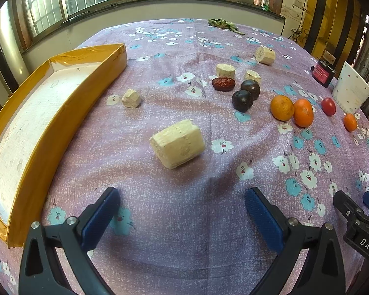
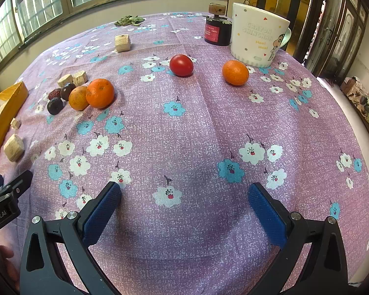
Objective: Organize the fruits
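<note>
My left gripper [image 1: 182,204] is open and empty above the cloth, with a pale sugarcane chunk [image 1: 177,143] just ahead of it. Beyond lie two dark passion fruits [image 1: 246,95], a red date [image 1: 223,84], two oranges [image 1: 292,110], a red tomato [image 1: 328,106] and a small orange [image 1: 350,122]. My right gripper [image 2: 184,205] is open and empty. Ahead of it are the tomato [image 2: 181,65], the small orange [image 2: 235,72] and, to the left, the two oranges [image 2: 92,94] with the passion fruits [image 2: 61,98].
A yellow-edged white tray [image 1: 61,113] lies at the left. Several more sugarcane chunks [image 1: 131,98] are scattered around. A white mug [image 2: 257,34] and a dark jar [image 2: 217,30] stand at the far right. Green leaves [image 1: 223,24] lie at the far table edge.
</note>
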The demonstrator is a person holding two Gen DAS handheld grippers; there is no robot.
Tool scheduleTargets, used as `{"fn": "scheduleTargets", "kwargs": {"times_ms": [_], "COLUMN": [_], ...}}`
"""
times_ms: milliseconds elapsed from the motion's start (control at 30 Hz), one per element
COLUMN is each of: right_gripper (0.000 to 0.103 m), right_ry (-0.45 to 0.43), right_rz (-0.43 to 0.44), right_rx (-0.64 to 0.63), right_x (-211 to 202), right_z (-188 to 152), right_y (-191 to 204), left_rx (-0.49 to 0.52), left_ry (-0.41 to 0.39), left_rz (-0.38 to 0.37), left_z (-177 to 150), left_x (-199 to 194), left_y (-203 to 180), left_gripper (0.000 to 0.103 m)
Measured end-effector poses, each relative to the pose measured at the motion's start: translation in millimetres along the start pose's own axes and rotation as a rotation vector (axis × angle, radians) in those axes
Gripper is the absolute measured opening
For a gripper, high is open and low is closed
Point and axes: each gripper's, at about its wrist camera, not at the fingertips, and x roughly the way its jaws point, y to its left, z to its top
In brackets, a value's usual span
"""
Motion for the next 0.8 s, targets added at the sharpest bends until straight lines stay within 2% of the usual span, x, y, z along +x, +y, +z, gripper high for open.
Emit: {"fn": "scheduleTargets", "kwargs": {"times_ms": [133,233,300,433,600,800], "right_gripper": [0.103,0.103,0.103,0.103,0.103,0.103], "right_ry": [0.02,0.032,-0.007,-0.07,-0.105,-0.21], "right_rz": [0.008,0.019,0.022,0.039,0.113,0.089], "right_rx": [-0.015,-0.08,-0.118,-0.195,-0.173,-0.19], "right_x": [0.3,-3.0,-13.1,-41.4,-66.9,-96.2], "right_z": [1.4,5.0,8.1,19.9,28.6,15.1], "right_y": [2.2,12.7,22.3,41.5,51.3,57.3], "left_rx": [-0.001,-0.003,-0.017,-0.023,0.0,-0.022], "left_ry": [0.0,-0.003,-0.018,-0.08,-0.188,-0.267], "left_rz": [0.0,-0.01,-0.036,-0.018,0.007,0.043], "left_z": [0.2,-0.4,0.4,8.0,13.9,9.8], "left_x": [0.2,0.5,-3.3,-21.7,-59.9,-87.7], "left_y": [0.0,0.7,6.3,16.3,23.6,36.7], "left_gripper": [0.103,0.103,0.103,0.103,0.103,0.103]}}
